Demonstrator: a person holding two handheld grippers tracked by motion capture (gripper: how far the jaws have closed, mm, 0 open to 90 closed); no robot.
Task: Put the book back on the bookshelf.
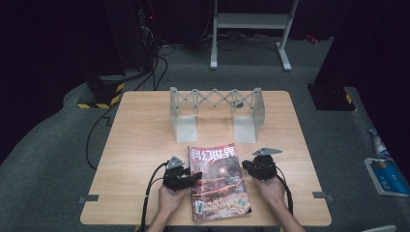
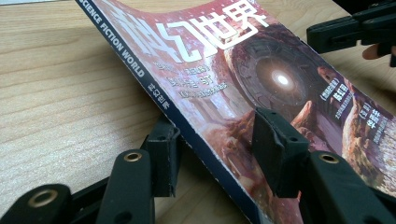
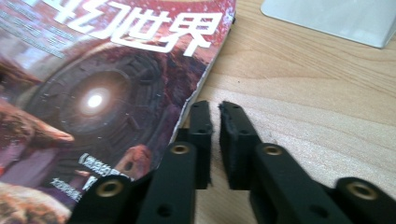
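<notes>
A science-fiction magazine (image 1: 220,181) with a red cover lies at the table's near middle, spine to the left. My left gripper (image 1: 197,176) is at that spine, open. In the left gripper view (image 2: 215,135) one jaw sits low beside the spine and the other rests on the cover (image 2: 243,70). My right gripper (image 1: 245,165) sits at the magazine's right edge with its jaws shut and nothing between them. In the right gripper view (image 3: 215,108) its left jaw touches the page edge of the magazine (image 3: 102,93). That gripper (image 2: 317,36) also shows far off in the left gripper view.
A grey expanding rack (image 1: 217,108) with two white feet stands on the wooden table (image 1: 140,140) behind the magazine; one foot (image 3: 336,18) lies ahead of my right gripper. On the floor are cables at the left, a metal stand (image 1: 251,29) behind and a blue packet (image 1: 384,174) at the right.
</notes>
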